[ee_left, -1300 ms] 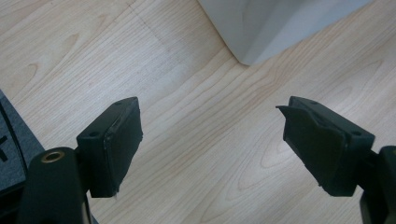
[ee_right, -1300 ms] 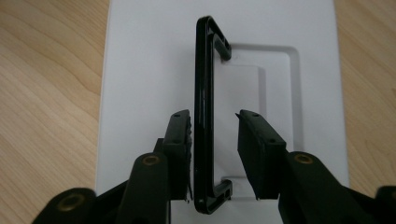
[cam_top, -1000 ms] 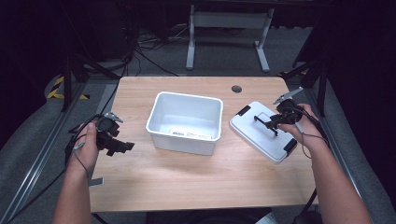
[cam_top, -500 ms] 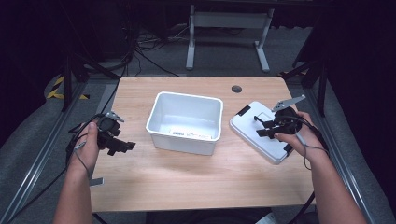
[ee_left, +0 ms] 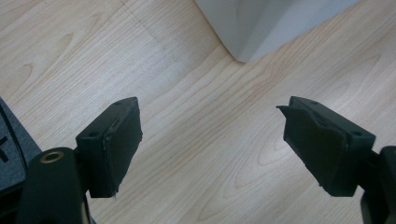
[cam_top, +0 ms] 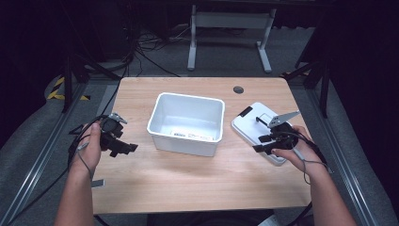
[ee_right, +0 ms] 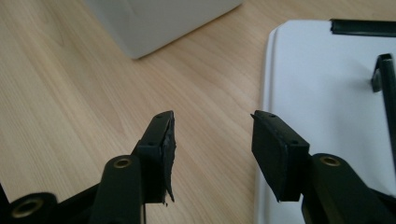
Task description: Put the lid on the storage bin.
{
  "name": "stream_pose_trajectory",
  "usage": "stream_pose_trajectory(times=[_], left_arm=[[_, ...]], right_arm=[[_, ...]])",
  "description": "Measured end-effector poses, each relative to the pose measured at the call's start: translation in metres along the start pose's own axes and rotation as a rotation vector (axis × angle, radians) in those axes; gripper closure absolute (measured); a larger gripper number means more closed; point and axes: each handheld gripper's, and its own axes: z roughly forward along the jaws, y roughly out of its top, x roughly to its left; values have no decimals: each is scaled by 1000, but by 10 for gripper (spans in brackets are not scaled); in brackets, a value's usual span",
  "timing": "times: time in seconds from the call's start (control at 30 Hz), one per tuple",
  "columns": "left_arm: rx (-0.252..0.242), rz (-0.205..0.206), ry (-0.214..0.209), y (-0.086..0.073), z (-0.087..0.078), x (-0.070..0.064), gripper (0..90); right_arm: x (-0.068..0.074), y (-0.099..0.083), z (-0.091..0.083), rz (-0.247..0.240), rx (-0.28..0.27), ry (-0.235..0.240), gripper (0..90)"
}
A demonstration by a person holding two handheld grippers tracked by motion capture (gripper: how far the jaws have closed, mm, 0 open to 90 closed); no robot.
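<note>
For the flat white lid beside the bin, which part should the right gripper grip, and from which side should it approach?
Probably the lid's thin left edge, the one facing the white bin. The lid lies flat on the table, so only its rim fits between jaws. The right gripper is open and already straddles that edge in its own view; coming low from the near-left side looks best.
</note>
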Motion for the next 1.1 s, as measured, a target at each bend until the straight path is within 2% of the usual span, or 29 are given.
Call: stream_pose_trajectory(times=[0.1,0.3,0.57,0.63,0.8,0.9,1.1], left_arm=[[-3,-2,4,-1,-1,1,200],[-5,1,0,-1,-2,1,200],[-8,1,-1,1,-1,2,200],[-7,1,-2,2,0,2,200],[-7,4,-5,4,1,3,200],[-6,2,-5,4,1,2,200],[-2,11,-7,5,2,2,200]], right_arm=[[2,-2,4,8,-11,12,495],[9,-7,20,-1,14,24,495],[16,-13,48,-34,23,41,489],[16,-15,55,-49,23,39,490],[16,-21,68,-37,4,27,492],[17,-25,76,-52,2,27,492],[17,-29,80,-50,-7,19,488]])
